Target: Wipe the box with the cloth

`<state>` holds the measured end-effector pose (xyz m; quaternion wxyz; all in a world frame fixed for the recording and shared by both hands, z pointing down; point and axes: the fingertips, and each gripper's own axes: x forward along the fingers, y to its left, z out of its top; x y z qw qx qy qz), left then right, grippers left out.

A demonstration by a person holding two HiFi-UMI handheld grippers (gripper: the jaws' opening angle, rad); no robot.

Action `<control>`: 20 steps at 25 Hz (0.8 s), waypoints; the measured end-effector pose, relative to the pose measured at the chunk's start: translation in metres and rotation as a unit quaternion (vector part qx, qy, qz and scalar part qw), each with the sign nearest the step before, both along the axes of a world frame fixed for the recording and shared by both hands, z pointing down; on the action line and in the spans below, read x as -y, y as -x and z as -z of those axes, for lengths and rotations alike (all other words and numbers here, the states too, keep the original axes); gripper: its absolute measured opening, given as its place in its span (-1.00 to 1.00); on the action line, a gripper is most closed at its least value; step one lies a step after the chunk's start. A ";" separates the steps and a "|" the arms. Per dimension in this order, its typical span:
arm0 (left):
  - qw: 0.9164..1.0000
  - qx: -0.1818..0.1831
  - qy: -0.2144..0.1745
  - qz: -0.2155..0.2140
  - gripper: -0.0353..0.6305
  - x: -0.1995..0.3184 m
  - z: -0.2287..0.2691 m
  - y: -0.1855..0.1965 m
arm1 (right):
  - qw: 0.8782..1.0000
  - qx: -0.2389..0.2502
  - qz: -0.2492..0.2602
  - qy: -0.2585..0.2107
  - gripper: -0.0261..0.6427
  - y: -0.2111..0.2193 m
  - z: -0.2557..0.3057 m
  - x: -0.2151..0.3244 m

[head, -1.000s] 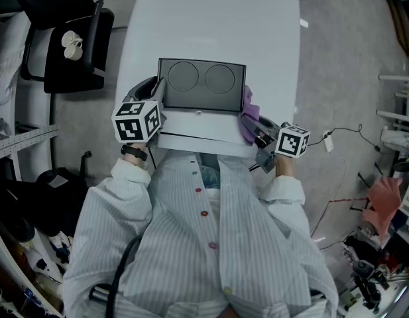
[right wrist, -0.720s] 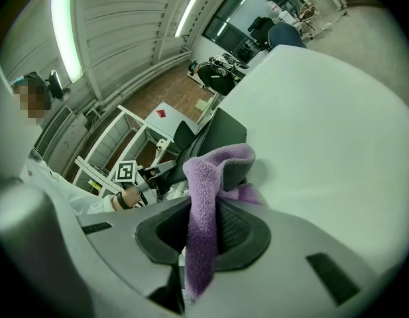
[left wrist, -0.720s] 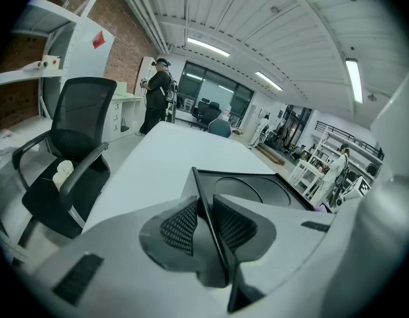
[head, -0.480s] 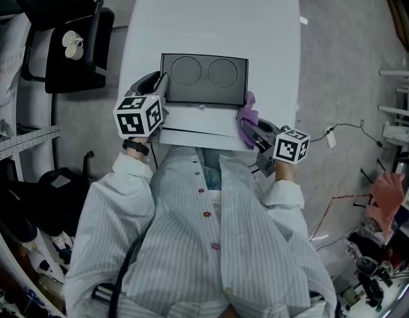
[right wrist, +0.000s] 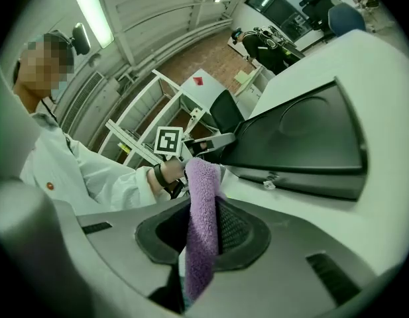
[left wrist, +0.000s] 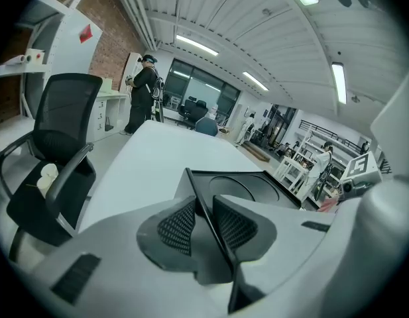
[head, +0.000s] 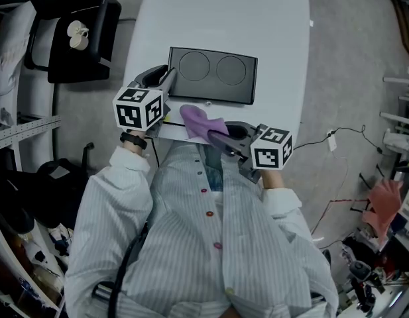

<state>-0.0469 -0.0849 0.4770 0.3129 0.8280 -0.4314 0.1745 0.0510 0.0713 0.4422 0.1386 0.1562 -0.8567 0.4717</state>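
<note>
The box lies open on the white table (head: 224, 18), its dark lid (head: 214, 75) with two round hollows raised behind the white base (head: 247, 114). My left gripper (head: 166, 79) is at the lid's left corner. In the left gripper view the lid's thin edge (left wrist: 199, 197) runs between the pads of that gripper (left wrist: 203, 217); its jaws have just been opening a little but still clasp the edge. My right gripper (head: 214, 132) is shut on the purple cloth (head: 199, 119), which hangs over the front middle of the base. In the right gripper view the cloth (right wrist: 203, 204) stands up between the jaws (right wrist: 204, 227).
A black office chair (head: 75, 38) with a small white object (head: 75, 35) on its seat stands left of the table. Cables (head: 330, 141) lie on the floor at the right. Shelves and clutter line the left and lower right edges. A person (left wrist: 143, 88) stands far off.
My right gripper has swung left with the cloth, from the box's right side to over its front middle. The left gripper has stayed at the lid's corner.
</note>
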 end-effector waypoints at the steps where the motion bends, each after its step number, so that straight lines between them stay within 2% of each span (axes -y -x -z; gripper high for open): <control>1: 1.000 -0.001 0.001 -0.003 -0.68 0.000 0.000 0.000 | 1.000 -0.004 0.005 0.003 -0.72 0.015 -0.005 0.003; 4: 1.000 -0.002 0.004 -0.015 -0.66 0.000 0.000 0.000 | 0.999 -0.044 0.000 0.003 -0.72 0.048 -0.024 0.016; 7: 1.000 0.000 0.002 -0.025 -0.66 0.000 0.000 0.000 | 0.995 -0.081 -0.048 0.018 -0.72 0.065 -0.044 0.034; 10: 1.000 -0.001 -0.001 -0.030 -0.65 0.001 0.000 0.000 | 0.991 -0.071 -0.096 0.065 -0.72 0.076 -0.060 0.045; 13: 0.999 0.012 -0.008 -0.041 -0.64 0.000 -0.001 -0.001 | 0.980 -0.054 -0.156 0.107 -0.72 0.082 -0.071 0.054; 15: 0.999 0.014 -0.011 -0.044 -0.63 0.000 -0.002 0.002 | 0.968 -0.032 -0.203 0.146 -0.72 0.087 -0.078 0.057; 17: 0.999 0.010 -0.012 -0.043 -0.63 0.000 -0.002 0.004 | 0.947 0.002 -0.257 0.195 -0.72 0.088 -0.083 0.060; 20: 0.999 0.005 -0.013 -0.044 -0.63 -0.001 -0.002 0.003 | 0.921 0.025 -0.313 0.230 -0.72 0.083 -0.089 0.061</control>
